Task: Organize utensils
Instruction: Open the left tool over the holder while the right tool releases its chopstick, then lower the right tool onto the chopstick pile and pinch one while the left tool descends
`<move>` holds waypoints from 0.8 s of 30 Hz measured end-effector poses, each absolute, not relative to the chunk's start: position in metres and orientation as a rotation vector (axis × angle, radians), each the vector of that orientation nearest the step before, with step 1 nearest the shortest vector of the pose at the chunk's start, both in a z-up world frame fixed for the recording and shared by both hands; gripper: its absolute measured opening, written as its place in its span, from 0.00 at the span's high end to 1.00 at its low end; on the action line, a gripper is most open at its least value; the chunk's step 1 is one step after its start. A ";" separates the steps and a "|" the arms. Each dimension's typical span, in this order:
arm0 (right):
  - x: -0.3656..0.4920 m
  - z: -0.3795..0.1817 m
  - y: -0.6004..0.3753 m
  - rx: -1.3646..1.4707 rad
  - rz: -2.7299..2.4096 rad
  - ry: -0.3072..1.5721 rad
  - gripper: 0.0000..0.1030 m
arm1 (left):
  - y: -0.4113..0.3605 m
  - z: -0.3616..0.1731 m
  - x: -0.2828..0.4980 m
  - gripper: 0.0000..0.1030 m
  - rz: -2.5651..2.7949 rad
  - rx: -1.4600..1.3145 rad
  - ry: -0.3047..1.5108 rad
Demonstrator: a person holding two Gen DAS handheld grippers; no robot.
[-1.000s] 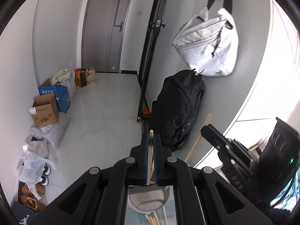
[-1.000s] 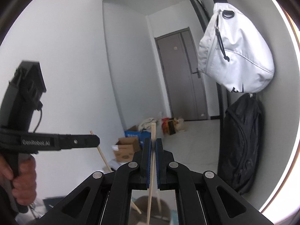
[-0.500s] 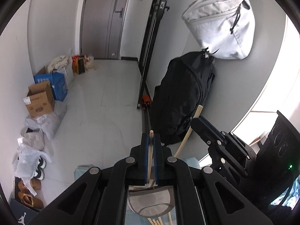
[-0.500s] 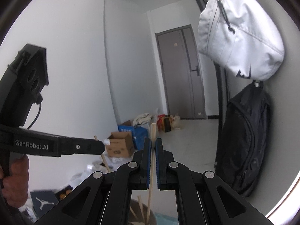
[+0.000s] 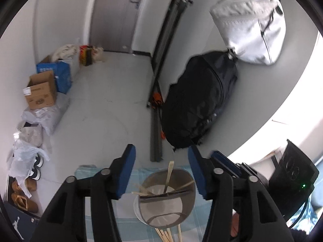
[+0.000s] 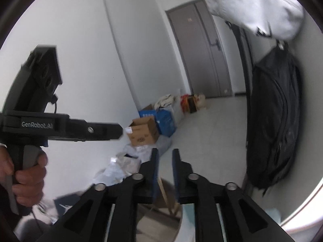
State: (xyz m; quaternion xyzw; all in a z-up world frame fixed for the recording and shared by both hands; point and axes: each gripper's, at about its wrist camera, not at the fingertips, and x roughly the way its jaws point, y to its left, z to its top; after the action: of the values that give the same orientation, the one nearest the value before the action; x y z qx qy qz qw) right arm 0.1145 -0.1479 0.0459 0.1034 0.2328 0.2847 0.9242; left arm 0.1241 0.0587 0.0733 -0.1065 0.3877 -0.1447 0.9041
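A round metal utensil holder (image 5: 187,205) with a divider stands on a light blue checked cloth (image 5: 129,221). Several wooden chopsticks (image 5: 168,177) stand in its far compartment. My left gripper (image 5: 160,168) is open and empty just above the holder. In the right wrist view my right gripper (image 6: 165,171) is open with a narrow gap, and a wooden chopstick (image 6: 165,196) stands loose below between the fingers. The left gripper's body (image 6: 66,130) shows at the left, held by a hand.
More chopsticks (image 5: 165,235) lie on the cloth in front of the holder. A black backpack (image 5: 201,104) leans on the wall under a hanging white bag (image 5: 252,26). Cardboard boxes (image 5: 40,90), bags and shoes line the floor at left.
Both grippers have opened and let go of their chopsticks, which now stand in the holder. Both views have tilted down toward the holder.
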 end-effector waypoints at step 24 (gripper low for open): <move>0.017 0.071 -0.199 0.314 0.528 0.474 0.17 | 0.038 0.089 0.032 0.30 -0.121 -0.119 0.681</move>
State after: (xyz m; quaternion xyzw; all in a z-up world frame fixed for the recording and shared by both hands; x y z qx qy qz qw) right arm 0.0168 -0.1988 0.0712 0.1532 0.2313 0.2573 0.9257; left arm 0.0323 0.0379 0.0887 -0.0581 0.3337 -0.0592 0.9390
